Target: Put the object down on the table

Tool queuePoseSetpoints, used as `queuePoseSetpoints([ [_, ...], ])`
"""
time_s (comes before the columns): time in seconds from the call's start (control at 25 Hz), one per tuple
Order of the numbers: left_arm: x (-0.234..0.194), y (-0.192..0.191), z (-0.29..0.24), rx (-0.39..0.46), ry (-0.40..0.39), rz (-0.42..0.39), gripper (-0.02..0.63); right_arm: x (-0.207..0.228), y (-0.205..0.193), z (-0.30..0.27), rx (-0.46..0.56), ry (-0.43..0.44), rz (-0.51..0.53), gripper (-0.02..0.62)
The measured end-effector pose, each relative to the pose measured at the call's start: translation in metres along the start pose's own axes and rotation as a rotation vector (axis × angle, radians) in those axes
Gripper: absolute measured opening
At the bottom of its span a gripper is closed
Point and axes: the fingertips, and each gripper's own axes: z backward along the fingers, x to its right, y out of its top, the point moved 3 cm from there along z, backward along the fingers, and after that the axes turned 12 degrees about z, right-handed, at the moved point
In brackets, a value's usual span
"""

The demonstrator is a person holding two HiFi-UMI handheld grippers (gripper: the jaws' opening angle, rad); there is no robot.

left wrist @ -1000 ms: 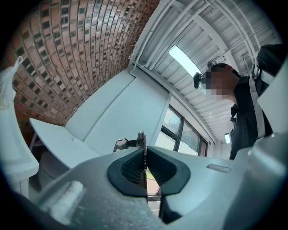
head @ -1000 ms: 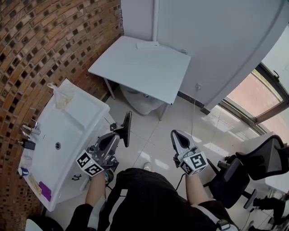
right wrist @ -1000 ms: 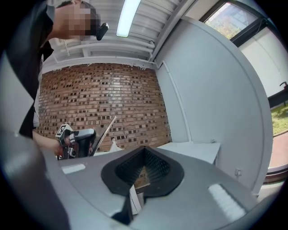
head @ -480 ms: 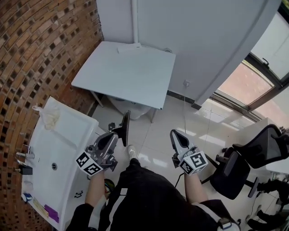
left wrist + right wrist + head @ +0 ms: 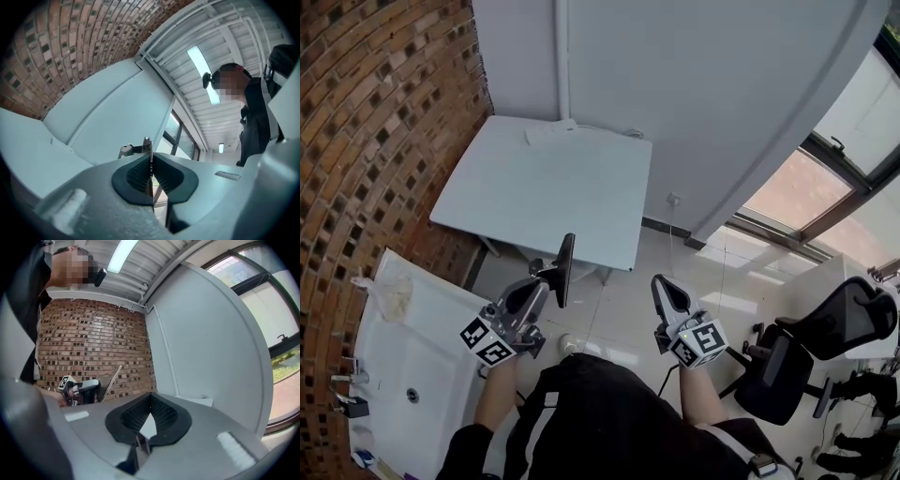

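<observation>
The person holds the left gripper (image 5: 546,281) low in front of the body, its jaws clamped on a flat dark panel (image 5: 566,262). The panel stands nearly upright on its edge, rising from the jaw tips. In the left gripper view the ribbed pads (image 5: 136,172) press on it from both sides, and only its thin edge (image 5: 147,143) shows, running straight up from between them. In the right gripper view it shows as a thin slanted line (image 5: 110,380) beside the left gripper.

The panel is in the air and not on the table (image 5: 544,187). In the head view it hangs over the pale floor (image 5: 619,291), just short of the table's near edge, and its top end overlaps that edge in the picture. The white tabletop stretches away beyond it toward the wall.

The right gripper (image 5: 664,284) is level with the left one and well apart from the panel. Its jaws are together at the tips, with nothing between them (image 5: 150,401).

A white sink (image 5: 422,328) lies to the left, below the brick wall (image 5: 366,112). A black chair (image 5: 825,333) stands to the right under the window (image 5: 825,178).
</observation>
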Motion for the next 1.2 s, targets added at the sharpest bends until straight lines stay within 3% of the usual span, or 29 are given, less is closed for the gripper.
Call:
queuePoseSetpoints([
  [0.16, -0.017, 0.003, -0.024, -0.084, -0.038, -0.051, 0.003, 0.002, -0.001, -0.041, -0.015, 0.016, 0.018, 0.006],
  [0.52, -0.066, 0.025, -0.02, 0.014, -0.032, 0.108, 0.003, -0.009, -0.01, -0.08, -0.045, 0.04, -0.028, 0.006],
  [0.72, -0.083, 0.026, -0.043, -0.005, -0.006, 0.079, 0.003, 0.023, -0.02, -0.089, -0.053, 0.025, -0.06, 0.006],
  [0.88, -0.096, 0.026, -0.069, -0.003, 0.028, 0.054, 0.003, 0.056, -0.031, -0.111, -0.055, 0.067, -0.09, 0.006],
  [1.2, -0.135, 0.042, -0.119, 0.069, 0.124, 0.07, 0.003, 0.136, -0.027, -0.174, 0.016, 0.136, -0.112, 0.006],
])
